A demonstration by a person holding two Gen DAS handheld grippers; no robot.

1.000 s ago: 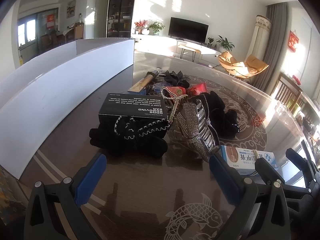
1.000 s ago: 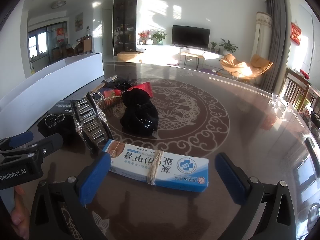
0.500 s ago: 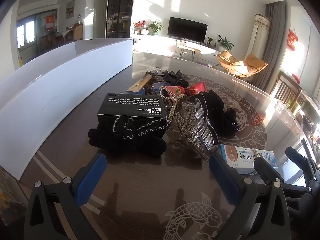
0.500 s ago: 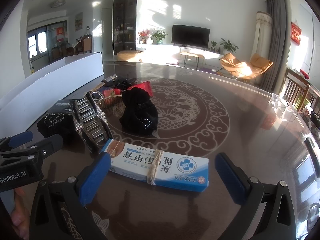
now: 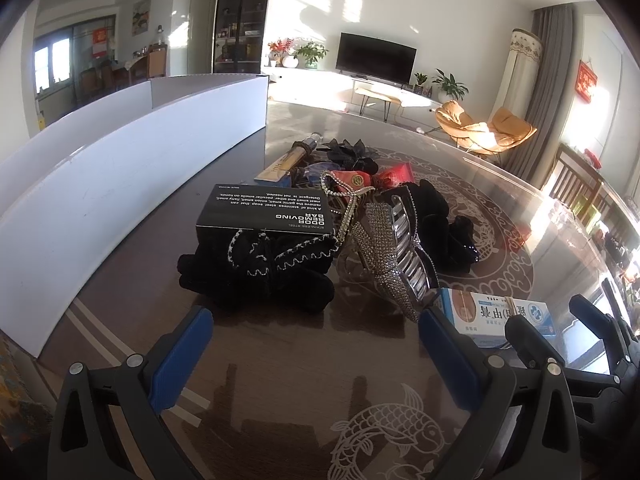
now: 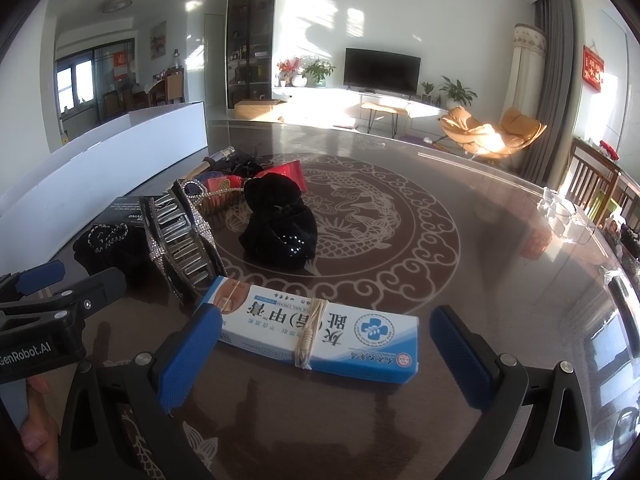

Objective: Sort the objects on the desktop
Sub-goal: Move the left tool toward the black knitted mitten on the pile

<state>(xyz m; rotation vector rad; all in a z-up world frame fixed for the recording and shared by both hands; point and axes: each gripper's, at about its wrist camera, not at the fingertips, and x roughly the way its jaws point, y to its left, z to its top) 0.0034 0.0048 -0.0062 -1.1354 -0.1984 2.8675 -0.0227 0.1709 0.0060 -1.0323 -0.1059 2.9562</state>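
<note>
Right gripper (image 6: pixel 326 350): blue pads spread wide, holding nothing, low over the glossy dark table (image 6: pixel 460 240).
White-and-blue cream box (image 6: pixel 320 332): lies flat just ahead of the right gripper's pads, long axis running left to right across the view, nail-photo end toward the left pad; a string band is tied round its middle. Bare tabletop lies to its right and beyond.
Left gripper (image 5: pixel 316 350): pads likewise wide apart and empty, over bare table near the front edge.
Black knit piece with silver zigzag trim (image 5: pixel 260 268): just ahead of the left gripper, resting against the black box.
Rhinestone hair claw (image 5: pixel 394 256): long axis running near to far, teeth up, near tip just beside the cream box.
Black "ODOR REMOVING BAR" box (image 5: pixel 268 210): flat, lettering upside down.
Black velvet scrunchie (image 6: pixel 280 224): right of the claw.
Gold tube (image 5: pixel 284 162), red packet (image 6: pixel 286 172): farthest in the pile.
White carton wall (image 5: pixel 120 168): bounds the left side.
</note>
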